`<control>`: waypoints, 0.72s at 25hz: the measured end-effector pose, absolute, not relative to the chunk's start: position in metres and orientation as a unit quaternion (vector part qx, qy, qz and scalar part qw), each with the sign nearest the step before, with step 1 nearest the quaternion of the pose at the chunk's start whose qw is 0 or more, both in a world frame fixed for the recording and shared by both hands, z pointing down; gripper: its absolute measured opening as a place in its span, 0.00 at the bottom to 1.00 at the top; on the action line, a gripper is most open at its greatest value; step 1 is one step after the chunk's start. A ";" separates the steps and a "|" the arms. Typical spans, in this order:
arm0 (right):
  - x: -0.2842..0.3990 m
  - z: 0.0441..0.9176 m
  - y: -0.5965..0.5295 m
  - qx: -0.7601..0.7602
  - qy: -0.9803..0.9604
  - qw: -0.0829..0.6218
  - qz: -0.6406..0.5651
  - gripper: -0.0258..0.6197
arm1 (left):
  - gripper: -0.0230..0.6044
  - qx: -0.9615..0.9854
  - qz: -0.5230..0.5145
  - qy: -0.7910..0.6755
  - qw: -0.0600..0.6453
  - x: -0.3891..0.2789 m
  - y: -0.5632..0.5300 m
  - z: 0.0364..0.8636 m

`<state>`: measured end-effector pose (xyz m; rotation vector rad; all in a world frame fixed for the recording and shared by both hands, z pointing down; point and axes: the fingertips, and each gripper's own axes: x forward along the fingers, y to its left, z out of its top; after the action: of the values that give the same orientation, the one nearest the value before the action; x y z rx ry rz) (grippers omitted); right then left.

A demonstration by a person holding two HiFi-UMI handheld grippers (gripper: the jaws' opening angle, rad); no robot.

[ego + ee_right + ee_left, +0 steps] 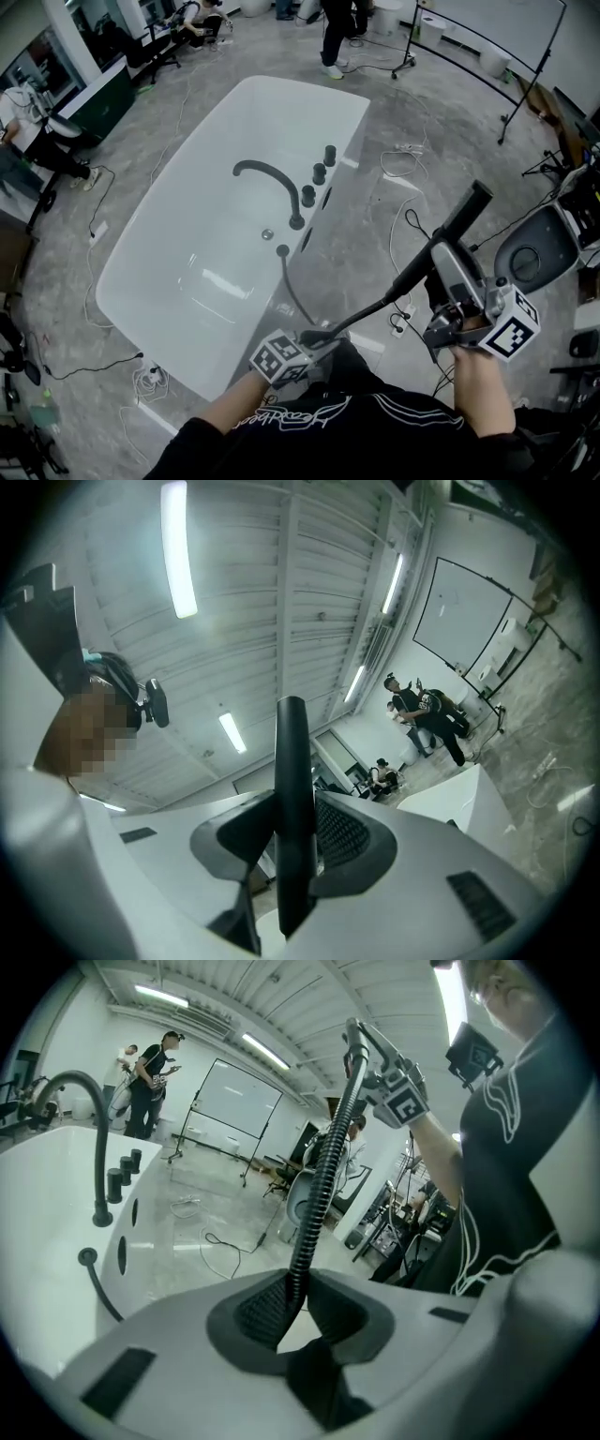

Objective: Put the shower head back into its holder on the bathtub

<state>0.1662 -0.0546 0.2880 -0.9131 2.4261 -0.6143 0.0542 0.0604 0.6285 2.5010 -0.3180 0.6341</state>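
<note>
Head view: a white freestanding bathtub (309, 94) carries a black arched spout (272, 183) and a row of black knobs (319, 173) along its right rim. A black hose (375, 305) leaves a round socket (282, 250) on that rim, runs down to the left gripper (323, 339) and then climbs to the right gripper (441, 272). There the black stick-shaped shower head (464, 216) projects up and to the right, over the floor beside the tub and well apart from the rim. Left gripper view: the left gripper (291, 1288) is clenched on the ribbed hose (319, 1185), which rises from its pads to the right gripper (398, 1096); spout (89, 1101) and knobs (122, 1171) lie to the left. Right gripper view: the right gripper (295, 841) grasps the shower head (293, 789), upright between both pads, its tip standing above them against the ceiling.
</note>
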 end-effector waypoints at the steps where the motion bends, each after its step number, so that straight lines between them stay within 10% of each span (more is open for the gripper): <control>1: 0.169 0.296 -0.058 -0.339 0.885 0.225 -0.225 0.25 | 0.14 0.923 0.239 -0.128 0.272 0.045 0.057 0.631; 18: 0.129 0.355 -0.081 -0.285 0.926 0.110 -0.223 0.24 | 0.14 0.861 0.227 -0.372 0.260 -0.083 -0.048 0.544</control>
<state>0.1286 -0.0815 0.3549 -0.8375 2.7198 -0.6544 -0.0826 -0.0483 0.5436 2.3328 -1.0084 0.6146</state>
